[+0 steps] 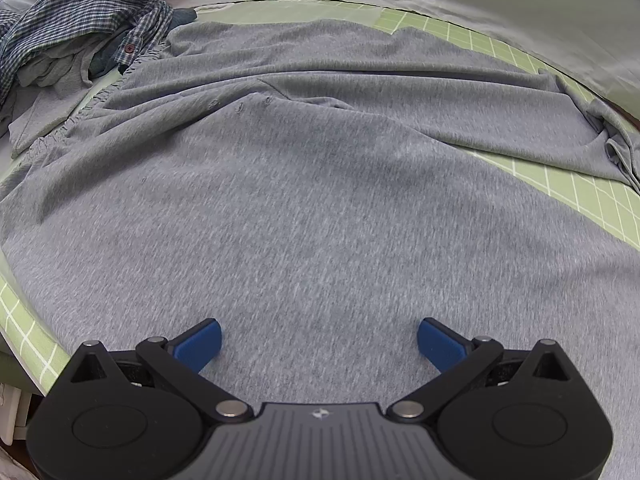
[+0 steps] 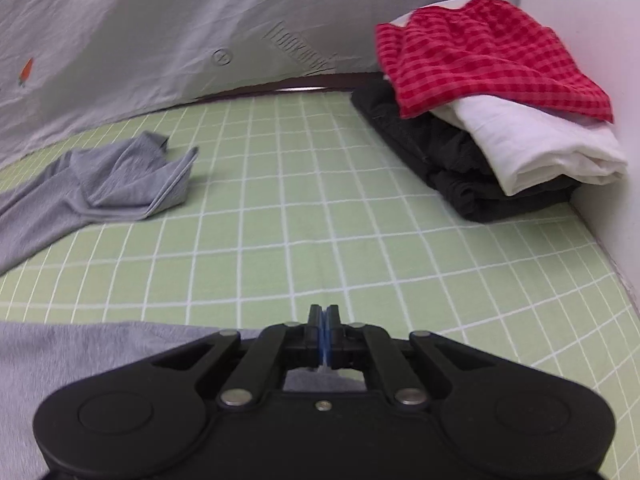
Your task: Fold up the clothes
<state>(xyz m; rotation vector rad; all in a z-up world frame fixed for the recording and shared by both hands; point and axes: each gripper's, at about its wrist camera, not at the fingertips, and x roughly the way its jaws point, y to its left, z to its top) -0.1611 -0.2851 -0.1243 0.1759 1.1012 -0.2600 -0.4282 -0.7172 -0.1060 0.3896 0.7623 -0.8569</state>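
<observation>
A large grey garment (image 1: 320,200) lies spread over the green grid sheet (image 1: 580,192) and fills most of the left wrist view. My left gripper (image 1: 319,340) hovers just above its middle with blue fingers wide open and empty. In the right wrist view my right gripper (image 2: 324,322) has its jaws closed together; grey cloth (image 2: 80,360) lies under and behind it, and whether an edge is pinched cannot be seen. A grey sleeve end (image 2: 120,180) lies crumpled at the left on the green sheet (image 2: 320,220).
A heap of plaid and grey clothes (image 1: 88,24) sits at the far left. A folded stack, black (image 2: 460,160), white (image 2: 540,148) and red check (image 2: 480,60), stands at the right by a white wall. A pale sheet (image 2: 160,40) hangs behind.
</observation>
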